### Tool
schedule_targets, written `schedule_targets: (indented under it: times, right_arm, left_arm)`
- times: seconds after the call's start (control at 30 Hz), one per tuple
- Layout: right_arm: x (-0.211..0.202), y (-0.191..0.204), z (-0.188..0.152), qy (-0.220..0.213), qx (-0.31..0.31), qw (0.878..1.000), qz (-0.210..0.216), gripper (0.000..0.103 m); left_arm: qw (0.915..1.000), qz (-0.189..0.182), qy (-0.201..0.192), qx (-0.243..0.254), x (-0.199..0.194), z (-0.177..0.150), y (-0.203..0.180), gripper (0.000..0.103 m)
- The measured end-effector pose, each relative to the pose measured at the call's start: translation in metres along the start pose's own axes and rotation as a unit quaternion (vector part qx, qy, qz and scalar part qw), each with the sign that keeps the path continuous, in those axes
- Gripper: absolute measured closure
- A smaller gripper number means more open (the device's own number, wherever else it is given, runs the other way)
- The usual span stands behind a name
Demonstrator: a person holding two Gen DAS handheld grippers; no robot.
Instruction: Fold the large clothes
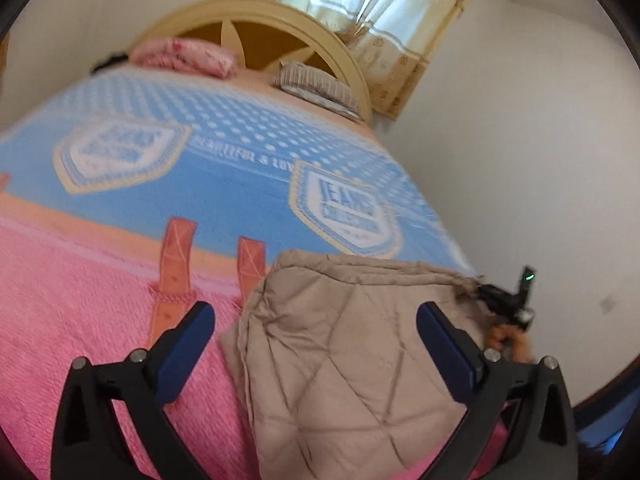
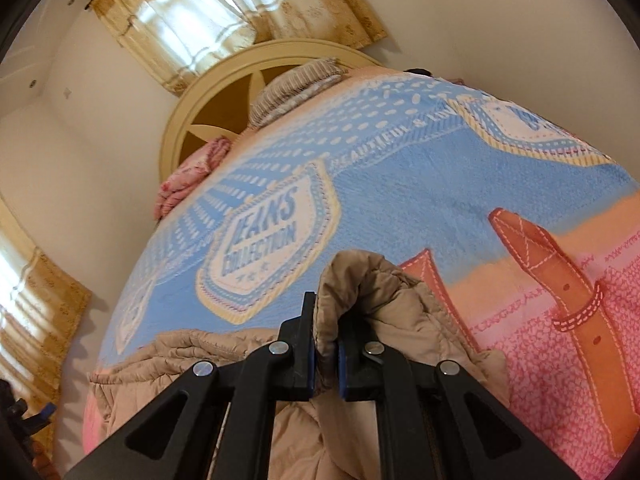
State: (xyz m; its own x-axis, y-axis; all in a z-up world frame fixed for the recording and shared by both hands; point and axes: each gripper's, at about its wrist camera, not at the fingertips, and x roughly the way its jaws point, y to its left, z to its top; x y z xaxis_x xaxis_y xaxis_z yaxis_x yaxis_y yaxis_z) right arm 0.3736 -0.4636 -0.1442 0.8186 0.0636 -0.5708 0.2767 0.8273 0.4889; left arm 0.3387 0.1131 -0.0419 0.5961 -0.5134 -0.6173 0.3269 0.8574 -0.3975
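Note:
A beige quilted jacket lies folded on the near end of the bed. My left gripper is open, its jaws wide apart on either side of the jacket, just above it. My right gripper is shut on a bunched fold of the same jacket and holds it raised off the bed. The right gripper also shows at the jacket's far right corner in the left wrist view.
The bed has a blue and pink blanket with printed badges and orange straps. Pillows and a pink bundle lie by the cream headboard. Curtains hang behind. White walls close in on the right.

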Motion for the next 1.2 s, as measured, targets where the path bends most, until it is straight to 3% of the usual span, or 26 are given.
schedule_targets:
  times: [0.1, 0.17, 0.27, 0.37, 0.4, 0.43, 0.5, 0.57, 0.6, 0.7, 0.77, 0.8, 0.83, 0.93, 1.03, 1.2]
  right_arm:
    - [0.013, -0.002, -0.003, 0.002, 0.009, 1.000, -0.015, 0.096]
    - [0.020, -0.001, -0.005, 0.005, 0.008, 1.000, -0.021, 0.096]
    - [0.025, 0.002, -0.005, 0.002, -0.002, 1.000, -0.022, 0.096]
    - [0.027, 0.005, -0.005, -0.005, -0.014, 1.000, -0.025, 0.095]
    - [0.028, 0.005, -0.004, -0.006, -0.014, 1.000, -0.026, 0.094]
    - [0.026, 0.005, -0.003, -0.009, -0.014, 0.999, -0.031, 0.090]
    - [0.017, 0.009, -0.003, -0.025, -0.021, 0.998, -0.051, 0.074]
    - [0.003, 0.022, -0.005, -0.048, -0.049, 0.995, -0.067, 0.029]
    - [-0.008, 0.035, -0.009, -0.067, -0.072, 0.992, -0.081, 0.023]
    - [-0.023, 0.071, -0.023, -0.087, -0.114, 0.988, -0.054, 0.022]
    - [-0.014, 0.103, -0.038, -0.057, -0.165, 0.984, -0.019, 0.023]
    - [-0.002, 0.118, -0.051, -0.037, -0.191, 0.981, -0.007, 0.028]
    - [0.011, 0.124, -0.060, -0.018, -0.199, 0.980, -0.002, 0.041]
    - [0.057, 0.123, -0.081, 0.045, -0.216, 0.975, -0.026, 0.044]
    - [0.065, 0.114, -0.082, 0.044, -0.202, 0.978, -0.019, 0.044]
    - [0.072, 0.110, -0.082, 0.051, -0.210, 0.976, -0.025, 0.042]
  left_arm:
    - [0.9972, 0.041, -0.006, 0.061, 0.028, -0.012, -0.042, 0.000]
    - [0.9849, 0.088, -0.011, 0.149, 0.060, -0.029, -0.086, 0.000]
    - [0.9535, 0.175, -0.029, 0.244, 0.111, -0.055, -0.131, 0.000]
    - [0.9065, 0.296, -0.045, 0.297, 0.167, -0.072, -0.146, 0.000]
    - [0.9012, 0.312, -0.037, 0.298, 0.181, -0.074, -0.143, 0.000]
    - [0.9020, 0.320, -0.027, 0.288, 0.193, -0.073, -0.137, 0.000]
    - [0.9125, 0.319, -0.017, 0.256, 0.200, -0.067, -0.123, 0.000]
    - [0.9221, 0.305, -0.005, 0.237, 0.201, -0.063, -0.113, 0.000]
    - [0.9228, 0.304, -0.003, 0.237, 0.202, -0.064, -0.113, 0.000]
    - [0.9245, 0.303, 0.005, 0.232, 0.208, -0.064, -0.109, 0.000]
    - [0.9246, 0.303, 0.012, 0.231, 0.213, -0.063, -0.110, 0.000]
    - [0.9249, 0.303, 0.018, 0.228, 0.216, -0.063, -0.111, 0.000]
    - [0.9263, 0.302, 0.021, 0.225, 0.216, -0.065, -0.114, 0.000]
    - [0.9370, 0.284, 0.032, 0.201, 0.221, -0.063, -0.107, 0.000]
    - [0.9456, 0.267, 0.037, 0.182, 0.226, -0.064, -0.099, 0.000]
    - [0.9503, 0.256, 0.041, 0.172, 0.230, -0.067, -0.095, 0.000]
